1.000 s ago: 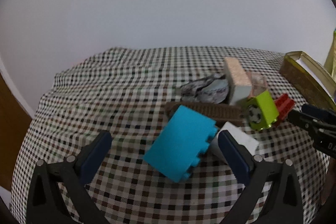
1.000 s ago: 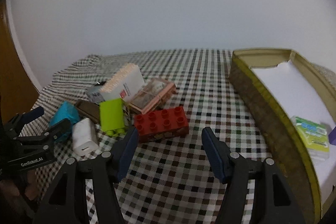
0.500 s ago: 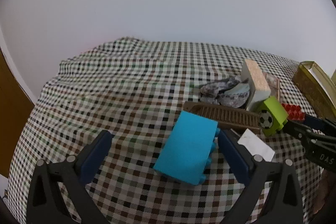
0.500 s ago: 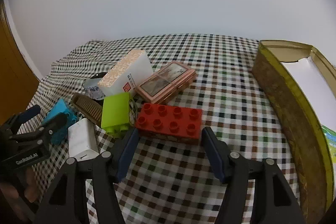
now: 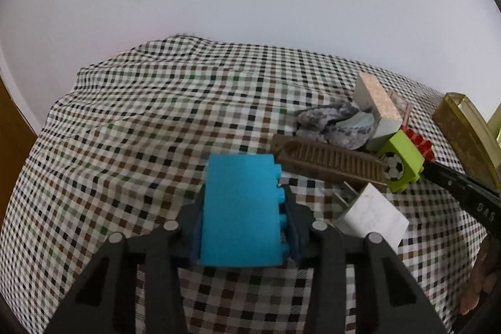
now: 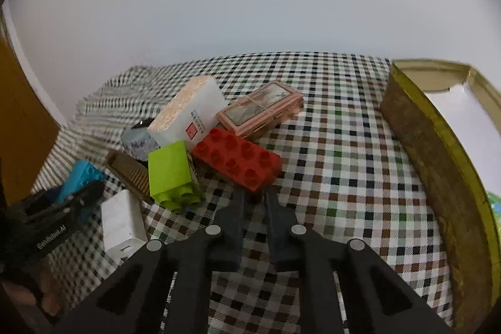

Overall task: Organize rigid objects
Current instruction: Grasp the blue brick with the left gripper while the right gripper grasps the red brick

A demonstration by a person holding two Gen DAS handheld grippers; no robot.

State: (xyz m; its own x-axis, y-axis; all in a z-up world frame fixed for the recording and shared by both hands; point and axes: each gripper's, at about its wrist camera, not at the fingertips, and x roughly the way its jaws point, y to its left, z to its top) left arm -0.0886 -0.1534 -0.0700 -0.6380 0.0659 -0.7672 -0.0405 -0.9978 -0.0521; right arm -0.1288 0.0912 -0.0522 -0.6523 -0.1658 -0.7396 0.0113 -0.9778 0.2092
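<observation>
Left wrist view: my left gripper (image 5: 242, 210) has just been closing and its jaws now clamp the blue brick (image 5: 241, 208) by its long sides, a hold that suits lifting it. At 2 o'clock lie the brown comb (image 5: 328, 160), white charger (image 5: 372, 215) and green brick (image 5: 400, 160), crowding any sweep that way.

Right wrist view: my right gripper (image 6: 253, 202) has just been closing; the jaws stand narrow on the near corner of the red brick (image 6: 238, 160). The tin box (image 6: 438, 165) waits at 3 o'clock, probably the destination. The green brick touches the red one at 9 o'clock.
</observation>
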